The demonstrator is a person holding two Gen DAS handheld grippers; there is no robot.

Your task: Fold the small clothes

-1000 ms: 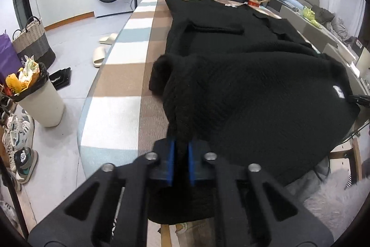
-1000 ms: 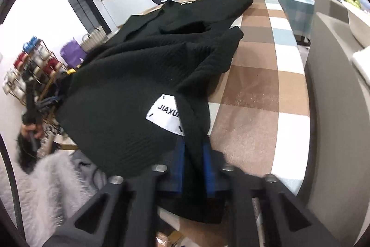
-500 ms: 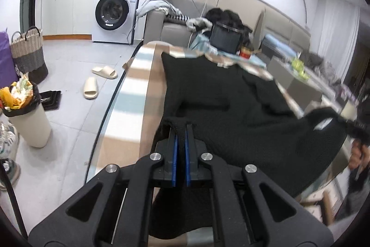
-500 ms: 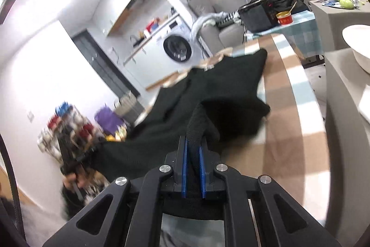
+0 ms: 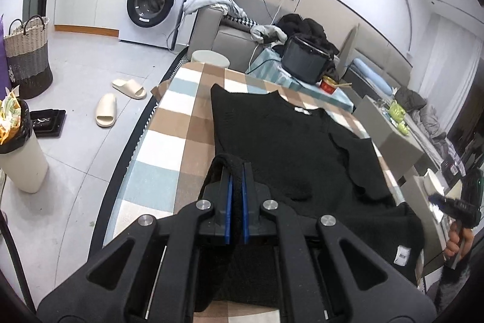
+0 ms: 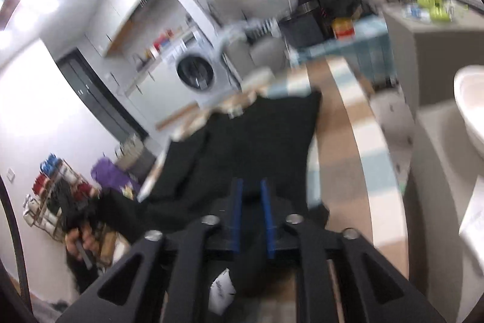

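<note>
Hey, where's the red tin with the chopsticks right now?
In the left wrist view, the red tin sits at the table's far end, right of centre, just beyond the black sweater's collar and beside the dark appliance.

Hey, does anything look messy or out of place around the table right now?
Two cream slippers lie scattered on the floor, pointing different ways. On the checked table, the black sweater lies flat at its far end but bunched and draped over the near edge.
</note>
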